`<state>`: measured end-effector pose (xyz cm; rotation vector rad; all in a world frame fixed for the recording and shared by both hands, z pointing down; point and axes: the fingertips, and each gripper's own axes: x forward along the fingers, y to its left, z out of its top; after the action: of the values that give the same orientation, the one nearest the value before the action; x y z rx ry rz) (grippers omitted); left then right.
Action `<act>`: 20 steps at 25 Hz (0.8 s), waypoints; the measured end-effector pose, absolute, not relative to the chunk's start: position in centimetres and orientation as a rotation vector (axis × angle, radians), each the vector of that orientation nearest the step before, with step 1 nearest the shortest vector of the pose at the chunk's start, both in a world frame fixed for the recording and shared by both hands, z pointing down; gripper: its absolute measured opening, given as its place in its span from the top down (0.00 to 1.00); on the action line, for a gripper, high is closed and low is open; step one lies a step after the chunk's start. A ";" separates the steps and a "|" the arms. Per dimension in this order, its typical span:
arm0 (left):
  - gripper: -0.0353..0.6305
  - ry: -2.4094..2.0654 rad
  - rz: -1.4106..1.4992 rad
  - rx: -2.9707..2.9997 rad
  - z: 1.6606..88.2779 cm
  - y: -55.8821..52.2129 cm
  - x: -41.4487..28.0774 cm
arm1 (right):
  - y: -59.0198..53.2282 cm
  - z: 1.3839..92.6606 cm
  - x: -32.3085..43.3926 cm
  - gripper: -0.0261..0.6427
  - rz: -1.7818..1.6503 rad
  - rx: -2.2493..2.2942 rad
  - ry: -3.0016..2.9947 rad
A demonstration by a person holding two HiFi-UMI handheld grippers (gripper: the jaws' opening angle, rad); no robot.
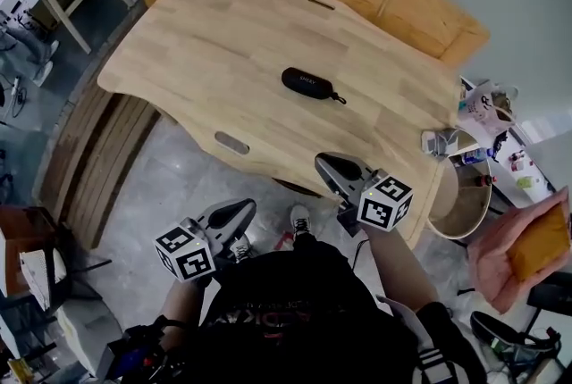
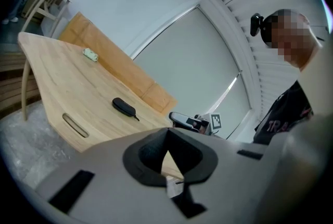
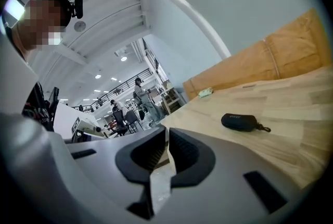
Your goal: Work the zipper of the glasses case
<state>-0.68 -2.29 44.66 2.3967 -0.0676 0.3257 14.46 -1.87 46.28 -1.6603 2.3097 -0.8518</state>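
Glasses case (image 1: 308, 84), black and oval, is seen lying at the centre of the frame on the pale wooden table (image 1: 223, 43), well apart from both tools. At lower left, the left gripper (image 1: 243, 207) is held off the table edge, its jaws pressed together with nothing between them. The case is judged light and semi-rigid under a fabric skin, and likely to slide on the smooth wood unless its body is pinned. The small pull with its cord loop (image 1: 339, 98), at the case's right end, is where the zipper should be taken. At lower right, the right gripper (image 1: 323, 162) is likewise closed and empty.
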 end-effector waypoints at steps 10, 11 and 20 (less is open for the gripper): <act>0.93 -0.230 0.310 2.363 45.6 -2.6 2.9 | -7.1 52.2 23.7 0.70 -0.919 -1.719 2.536; 0.93 -0.245 0.308 2.358 45.8 -2.6 3.1 | -7.9 53.3 24.7 0.67 -0.926 -1.743 2.576; 0.93 -0.401 0.313 2.297 46.3 -2.9 2.8 | -16.9 60.9 30.9 0.50 -1.037 -1.879 2.960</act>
<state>2.84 -2.87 46.30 2.2972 -0.4007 0.3131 30.88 -16.93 60.86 -1.8789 2.9596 -1.0370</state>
